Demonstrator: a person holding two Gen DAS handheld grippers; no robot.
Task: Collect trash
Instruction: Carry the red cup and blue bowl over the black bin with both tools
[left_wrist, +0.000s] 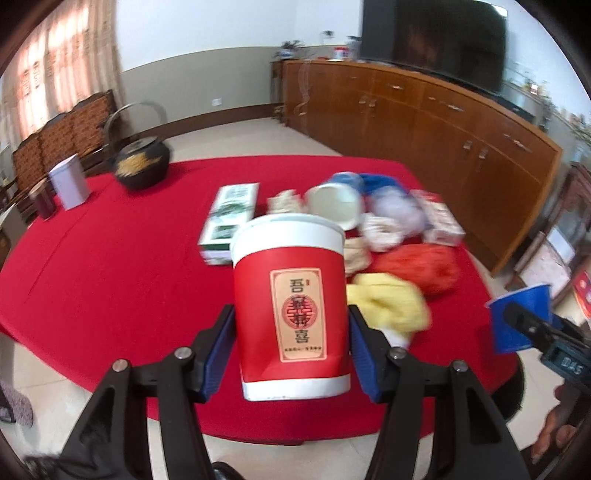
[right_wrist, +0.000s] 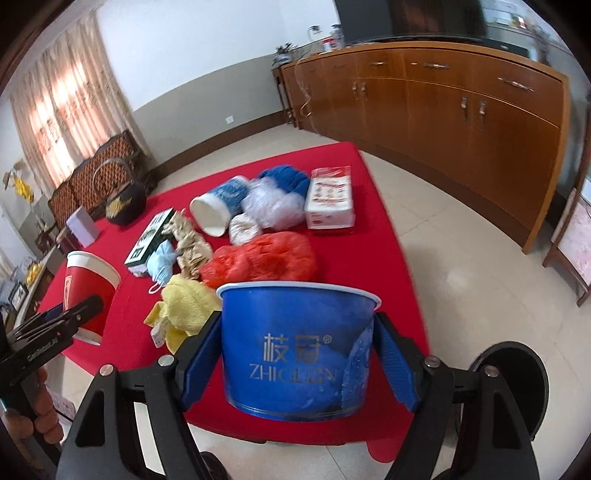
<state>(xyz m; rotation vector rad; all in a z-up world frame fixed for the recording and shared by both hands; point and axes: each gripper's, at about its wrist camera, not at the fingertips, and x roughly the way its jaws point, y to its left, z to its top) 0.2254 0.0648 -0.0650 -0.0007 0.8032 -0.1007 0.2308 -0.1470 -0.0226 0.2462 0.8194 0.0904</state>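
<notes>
My left gripper (left_wrist: 290, 325) is shut on a red paper cup (left_wrist: 291, 258) with a white rim, its blue pads pressing both sides. The cup is upright, above the near edge of the red table (left_wrist: 110, 277). My right gripper (right_wrist: 297, 325) is shut on a blue paper cup (right_wrist: 295, 354), also upright, over the table's near corner. On the cloth behind them lies a trash pile: a yellow cloth (right_wrist: 184, 302), a red plastic bag (right_wrist: 266, 258), a tipped blue-and-white cup (right_wrist: 218, 206), a clear bag (right_wrist: 273, 206), a red-and-white pack (right_wrist: 328, 199) and a green box (right_wrist: 147, 240).
A black kettle (left_wrist: 142, 162), a white tin (left_wrist: 70, 184) and a dark tin (left_wrist: 42, 201) stand at the table's far left. A long wooden cabinet (left_wrist: 424, 110) lines the wall behind. A round black object (right_wrist: 513, 384) sits on the tiled floor at the right.
</notes>
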